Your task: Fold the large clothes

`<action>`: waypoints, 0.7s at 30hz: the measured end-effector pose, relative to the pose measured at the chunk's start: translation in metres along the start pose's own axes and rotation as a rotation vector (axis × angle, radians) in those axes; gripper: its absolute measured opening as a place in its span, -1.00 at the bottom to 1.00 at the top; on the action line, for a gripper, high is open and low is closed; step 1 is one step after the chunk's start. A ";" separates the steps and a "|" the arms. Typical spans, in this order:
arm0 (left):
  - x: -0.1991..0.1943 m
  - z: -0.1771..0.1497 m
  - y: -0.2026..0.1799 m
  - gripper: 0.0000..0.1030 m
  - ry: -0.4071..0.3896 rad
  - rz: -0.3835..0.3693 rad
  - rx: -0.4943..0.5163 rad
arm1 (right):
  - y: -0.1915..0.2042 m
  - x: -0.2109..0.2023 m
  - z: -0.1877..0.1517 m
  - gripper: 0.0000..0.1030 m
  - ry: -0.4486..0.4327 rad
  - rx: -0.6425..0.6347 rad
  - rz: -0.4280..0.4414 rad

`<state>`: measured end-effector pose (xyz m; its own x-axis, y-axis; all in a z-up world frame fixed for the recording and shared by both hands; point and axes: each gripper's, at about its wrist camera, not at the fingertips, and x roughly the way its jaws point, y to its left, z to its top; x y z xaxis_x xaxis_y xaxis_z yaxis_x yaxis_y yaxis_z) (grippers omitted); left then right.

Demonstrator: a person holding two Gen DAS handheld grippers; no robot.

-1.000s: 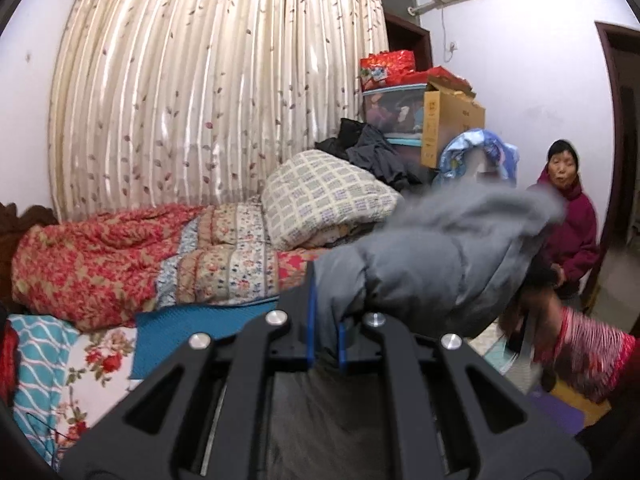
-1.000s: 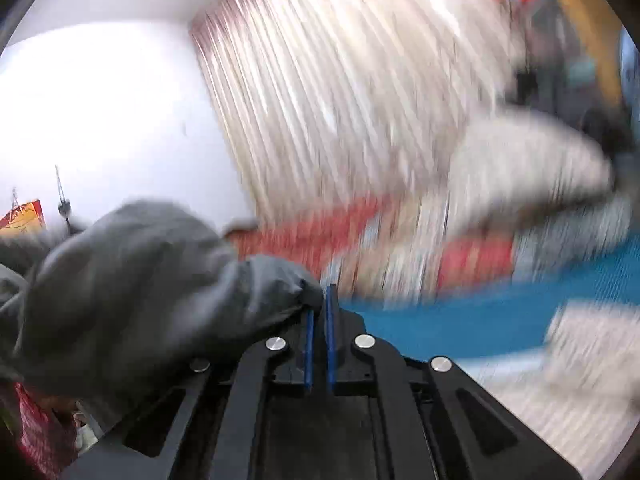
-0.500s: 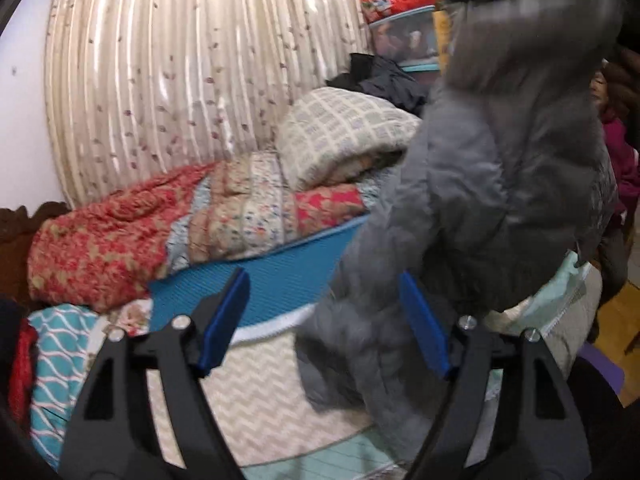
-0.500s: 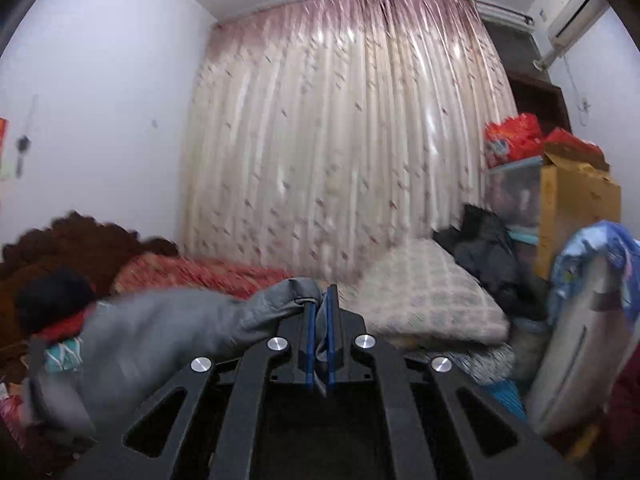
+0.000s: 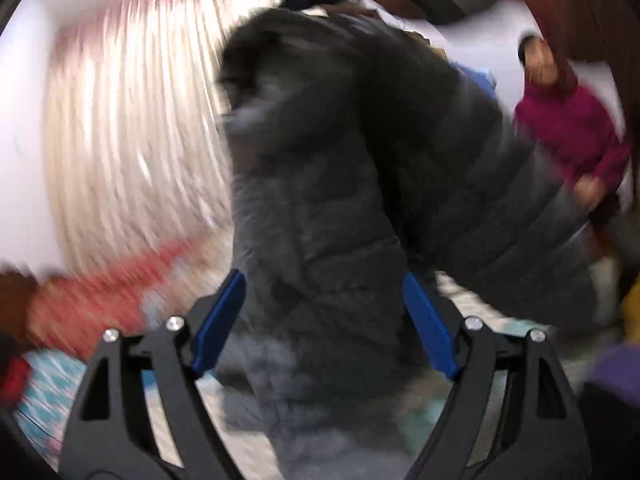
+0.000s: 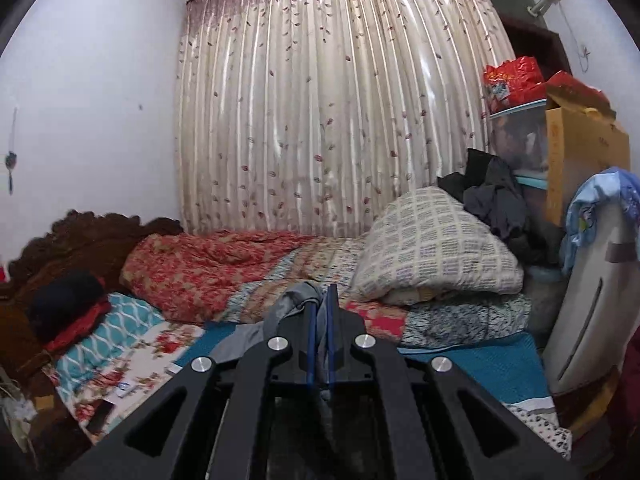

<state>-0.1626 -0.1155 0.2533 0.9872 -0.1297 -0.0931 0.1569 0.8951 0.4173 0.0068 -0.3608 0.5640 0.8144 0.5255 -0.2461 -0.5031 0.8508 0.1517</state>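
A grey quilted puffer jacket hangs in the air in front of my left gripper, in a blurred view. The left jaws stand wide apart, with the jacket's lower part between the blue pads; they do not pinch it. My right gripper is shut on a fold of the grey jacket, held up above the bed. Most of the jacket is out of sight below the right gripper.
A bed with a red floral quilt and a checked folded quilt lies ahead, curtain behind. Boxes and dark clothes are stacked at right. A person in a magenta top stands at the right.
My left gripper let go of the jacket about half a second ago and stays open. The jacket now hangs from the right gripper, which has lifted and steadied.
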 end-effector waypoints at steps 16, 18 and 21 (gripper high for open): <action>0.061 -0.013 -0.077 0.67 -0.061 0.429 0.049 | 0.030 -0.051 0.062 -0.67 -0.063 0.112 0.215; 0.069 -0.016 -0.074 0.67 -0.046 0.443 0.049 | 0.032 -0.056 0.065 -0.67 -0.073 0.120 0.223; 0.073 -0.020 -0.059 -0.05 -0.033 0.440 0.076 | 0.033 -0.066 0.066 -0.67 -0.090 0.106 0.211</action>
<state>-0.0998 -0.1689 0.2036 0.9606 0.2423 0.1363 -0.2780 0.8344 0.4759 -0.0447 -0.3672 0.6482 0.7192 0.6856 -0.1133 -0.6356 0.7149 0.2916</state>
